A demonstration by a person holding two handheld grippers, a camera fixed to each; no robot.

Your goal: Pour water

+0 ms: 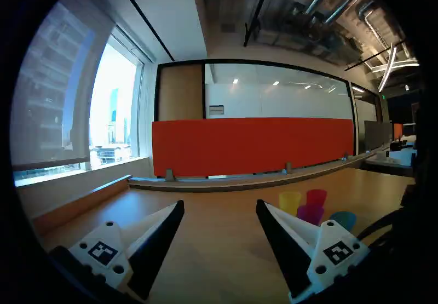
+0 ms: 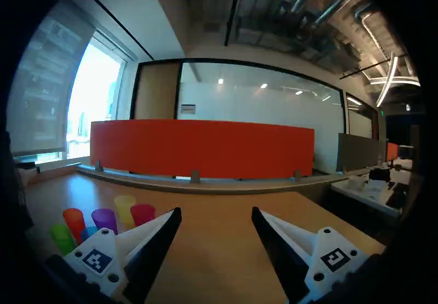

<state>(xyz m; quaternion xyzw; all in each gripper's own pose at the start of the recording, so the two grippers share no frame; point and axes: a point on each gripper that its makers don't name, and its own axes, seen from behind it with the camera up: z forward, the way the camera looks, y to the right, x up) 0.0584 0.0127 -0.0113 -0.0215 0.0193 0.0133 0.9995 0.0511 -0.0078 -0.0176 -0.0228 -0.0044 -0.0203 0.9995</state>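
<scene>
The right tool (image 2: pixel 216 212) hangs with fingers spread wide above the wooden tabletop (image 2: pixel 219 238), a cluster of colored plastic cups (image 2: pixel 104 219) standing just past its left finger, a red divider (image 2: pixel 202 148) lining the tabletop's far edge.

Orange partition (image 1: pixel 252 145), tan wood table (image 1: pixel 219 238), yellow cup (image 2: pixel 125 205), purple cup (image 2: pixel 104 219)

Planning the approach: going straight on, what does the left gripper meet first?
Probably the orange partition; the table ahead of the left gripper looks free, and the cups stand right of its line.
</scene>
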